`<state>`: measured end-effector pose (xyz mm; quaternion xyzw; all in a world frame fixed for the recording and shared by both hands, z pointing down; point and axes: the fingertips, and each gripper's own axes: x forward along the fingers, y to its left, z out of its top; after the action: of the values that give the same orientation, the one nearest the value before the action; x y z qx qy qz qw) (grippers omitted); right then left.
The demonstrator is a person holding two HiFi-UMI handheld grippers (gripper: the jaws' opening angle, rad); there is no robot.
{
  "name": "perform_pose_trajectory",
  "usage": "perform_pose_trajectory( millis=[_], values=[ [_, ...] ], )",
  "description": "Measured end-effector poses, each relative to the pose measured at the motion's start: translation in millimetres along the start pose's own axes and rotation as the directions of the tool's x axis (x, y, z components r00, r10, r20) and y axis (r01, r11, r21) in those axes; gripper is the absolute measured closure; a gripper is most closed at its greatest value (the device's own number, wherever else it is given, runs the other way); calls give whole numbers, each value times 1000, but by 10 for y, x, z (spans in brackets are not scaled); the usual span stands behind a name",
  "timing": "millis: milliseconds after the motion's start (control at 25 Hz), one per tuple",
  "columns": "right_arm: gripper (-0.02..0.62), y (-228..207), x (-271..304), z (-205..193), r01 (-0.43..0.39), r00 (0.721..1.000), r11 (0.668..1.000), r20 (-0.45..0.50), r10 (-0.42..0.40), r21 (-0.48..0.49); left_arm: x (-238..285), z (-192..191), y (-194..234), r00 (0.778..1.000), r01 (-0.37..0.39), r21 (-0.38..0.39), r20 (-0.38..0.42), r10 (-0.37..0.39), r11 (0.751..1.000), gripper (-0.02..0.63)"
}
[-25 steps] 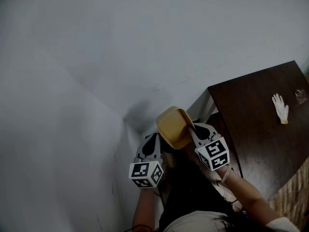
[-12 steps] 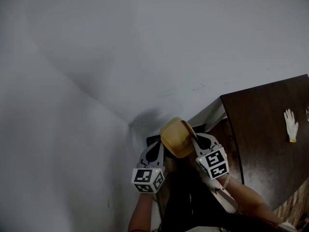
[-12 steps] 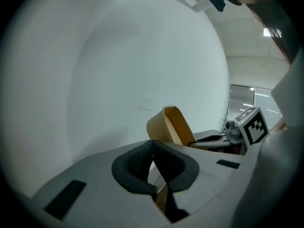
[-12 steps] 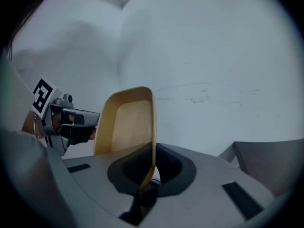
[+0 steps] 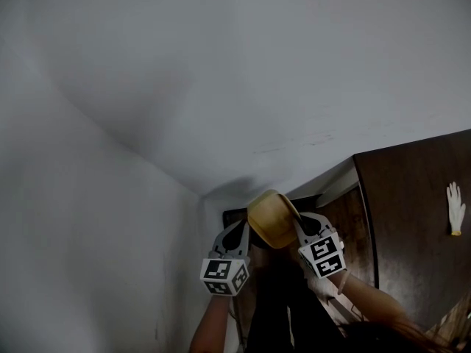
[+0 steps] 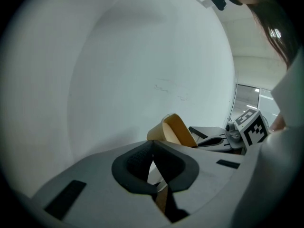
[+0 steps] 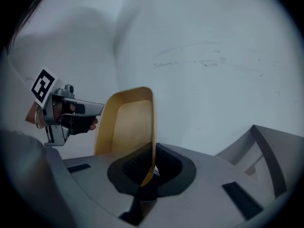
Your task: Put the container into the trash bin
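Transport step: right claw [image 7: 147,169] clamps the container [image 7: 126,122] by its rim; left claw [image 6: 153,148] clenched, empty, alongside. Next, judged: find the bin, release.

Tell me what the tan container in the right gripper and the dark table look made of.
The container: likely paper or pulp fibre, matte tan, its thin wall pinched in the right gripper. The table: seemingly wood or veneer, dark brown, with faint grain-like streaks and a slight sheen.

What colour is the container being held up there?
The container is tan-yellow; the right gripper view shows it best.
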<state>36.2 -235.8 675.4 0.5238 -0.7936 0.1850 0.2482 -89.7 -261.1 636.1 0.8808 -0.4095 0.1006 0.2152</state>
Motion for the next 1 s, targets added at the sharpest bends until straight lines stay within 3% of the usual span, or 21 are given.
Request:
perform_pose_trajectory(
  millis=[480, 1000],
  values=[
    [575, -105, 634, -602, -11, 994, 1000, -110, 9, -21, 370, -533, 386, 999, -18, -32, -49, 16, 999, 588],
    [572, -188, 1213, -1193, -9, 969, 997, -245, -11, -83, 693, -918, 707, 997, -26, -62, -79, 21, 998, 588]
  ],
)
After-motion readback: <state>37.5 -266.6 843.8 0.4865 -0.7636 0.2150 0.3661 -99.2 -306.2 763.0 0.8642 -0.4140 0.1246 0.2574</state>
